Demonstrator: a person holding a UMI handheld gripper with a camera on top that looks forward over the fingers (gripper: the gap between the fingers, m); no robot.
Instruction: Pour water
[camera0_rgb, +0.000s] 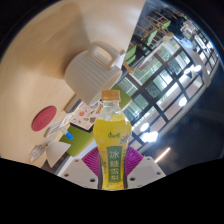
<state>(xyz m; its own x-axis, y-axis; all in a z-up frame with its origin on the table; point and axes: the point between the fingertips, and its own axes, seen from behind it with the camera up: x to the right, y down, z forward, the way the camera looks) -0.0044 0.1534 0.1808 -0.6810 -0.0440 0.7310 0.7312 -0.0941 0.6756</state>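
Observation:
A plastic bottle (112, 140) with a yellow cap, yellowish drink and a green label stands upright between my fingers. My gripper (112, 168) is shut on it: the purple pads (92, 163) press on both sides of the label. The bottle is lifted clear of the round table (45, 75), which appears tilted beyond it. A pink cup-like round thing (43, 120) rests on the table to the left of the bottle.
A white chair (92, 66) stands beyond the table. Papers and small items (72, 128) lie on the table beside the bottle. A dark grid of window frames (165, 85) fills the right side.

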